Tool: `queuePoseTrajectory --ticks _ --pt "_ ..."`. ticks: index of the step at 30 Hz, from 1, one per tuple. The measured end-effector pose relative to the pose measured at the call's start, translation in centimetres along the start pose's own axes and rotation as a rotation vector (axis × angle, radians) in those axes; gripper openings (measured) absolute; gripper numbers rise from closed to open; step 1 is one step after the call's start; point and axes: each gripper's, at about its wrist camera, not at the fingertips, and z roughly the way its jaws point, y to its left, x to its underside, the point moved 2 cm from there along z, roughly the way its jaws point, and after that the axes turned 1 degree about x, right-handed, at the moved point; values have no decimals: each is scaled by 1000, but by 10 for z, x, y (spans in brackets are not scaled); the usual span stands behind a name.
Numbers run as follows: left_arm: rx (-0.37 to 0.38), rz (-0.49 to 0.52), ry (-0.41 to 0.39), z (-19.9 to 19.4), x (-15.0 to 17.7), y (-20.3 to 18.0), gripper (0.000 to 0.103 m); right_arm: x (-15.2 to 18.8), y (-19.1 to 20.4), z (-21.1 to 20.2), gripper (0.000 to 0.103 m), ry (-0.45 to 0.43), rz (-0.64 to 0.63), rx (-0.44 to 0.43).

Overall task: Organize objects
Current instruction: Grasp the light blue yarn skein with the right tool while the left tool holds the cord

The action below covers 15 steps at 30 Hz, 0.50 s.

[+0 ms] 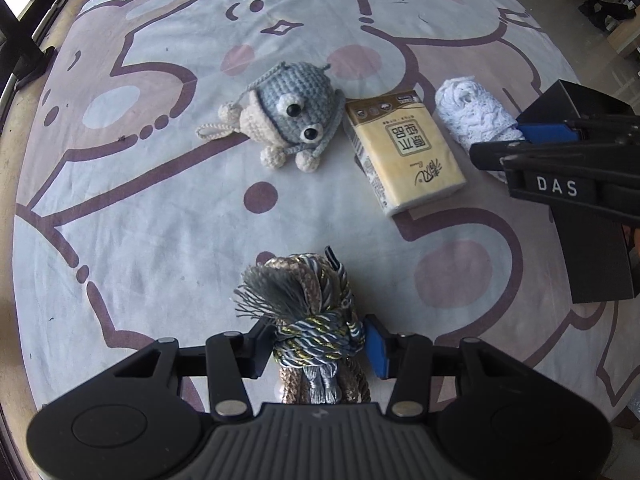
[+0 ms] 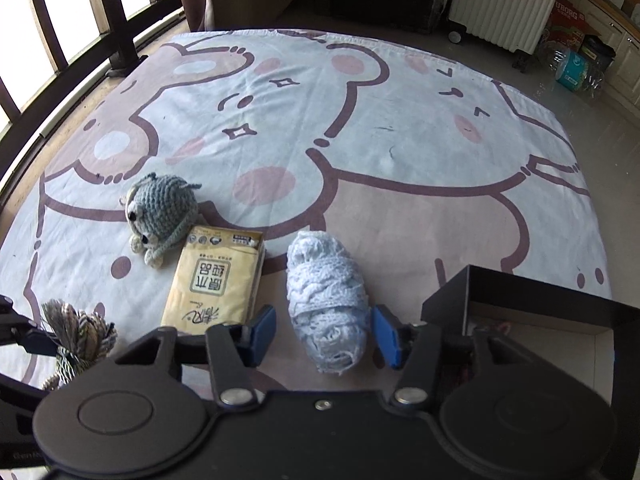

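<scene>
My left gripper (image 1: 318, 346) is shut on a knotted tassel cord (image 1: 308, 312) of grey, gold and brown strands, held just above the sheet. It also shows in the right wrist view (image 2: 78, 338). My right gripper (image 2: 324, 334) is open, its blue pads either side of a white lace roll (image 2: 328, 300) lying on the sheet. A yellow tissue pack (image 1: 404, 152) lies left of the roll, and a grey crocheted toy (image 1: 288, 114) sits left of the pack. A black box (image 2: 532, 320) stands open at the right.
Everything lies on a white sheet with pink bear drawings (image 2: 360, 140) spread on the floor. A dark railing (image 2: 60, 60) runs along the left. A white suitcase (image 2: 504, 0) and boxes stand at the far right.
</scene>
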Motion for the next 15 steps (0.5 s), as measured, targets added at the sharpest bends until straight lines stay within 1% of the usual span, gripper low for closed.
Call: queuePoseTrajectory --ticks 2,3,4,5,10,15 --pt "9 -14 -1 0 0 2 49 2 -1 1 38 19 12 15" --pt "12 -24 -1 0 1 3 49 3 -2 -1 37 24 26 14" --pt "17 -41 -3 -5 11 -2 50 4 -4 -3 35 35 52 11" --pt "20 -51 -1 -5 11 -1 50 5 -6 -5 34 50 89 5" --pt "24 -89 12 -6 15 2 50 17 -10 -16 32 120 210 -22" --pt "24 -130 25 -6 18 5 50 31 -9 -28 32 191 327 -72"
